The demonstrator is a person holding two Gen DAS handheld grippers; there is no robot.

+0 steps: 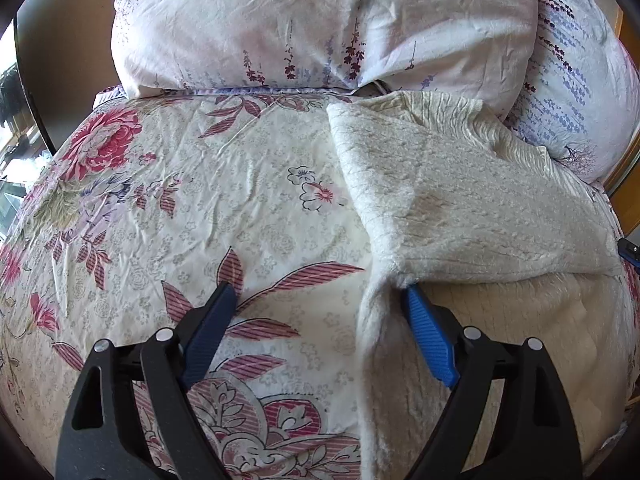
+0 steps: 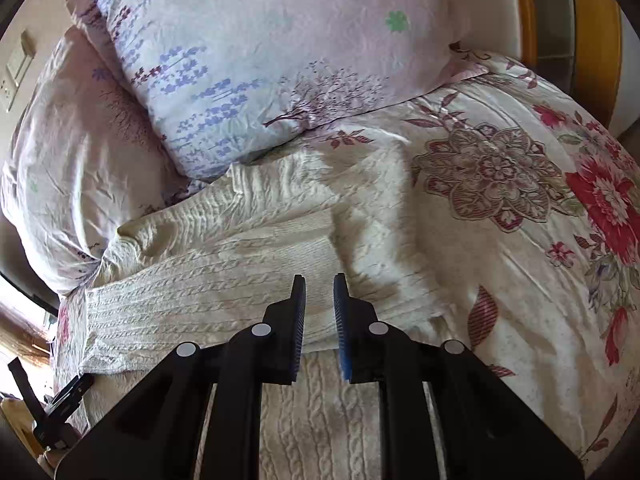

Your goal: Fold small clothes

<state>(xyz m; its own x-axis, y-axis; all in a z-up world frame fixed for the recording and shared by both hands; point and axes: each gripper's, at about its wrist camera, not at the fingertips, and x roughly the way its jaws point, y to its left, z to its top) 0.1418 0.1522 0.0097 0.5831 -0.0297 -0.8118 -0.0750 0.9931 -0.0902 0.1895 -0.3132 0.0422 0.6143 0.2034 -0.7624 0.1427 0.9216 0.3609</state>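
Observation:
A cream cable-knit sweater (image 1: 460,208) lies on the flowered bedspread (image 1: 180,208), with one part folded across its body. My left gripper (image 1: 318,288) is open wide just above the bed. Its right fingertip (image 1: 412,296) touches the folded edge of the sweater, while its left finger rests over bare bedspread. In the right wrist view the sweater (image 2: 224,280) spreads below my right gripper (image 2: 319,278). That gripper's jaws stand close together with a narrow gap, and nothing is between them.
Two flower-printed pillows (image 1: 320,20) (image 2: 260,52) lean at the head of the bed, right behind the sweater. A wooden bed frame (image 2: 596,40) rises at the far right. Bedspread (image 2: 520,240) stretches to the right of the sweater.

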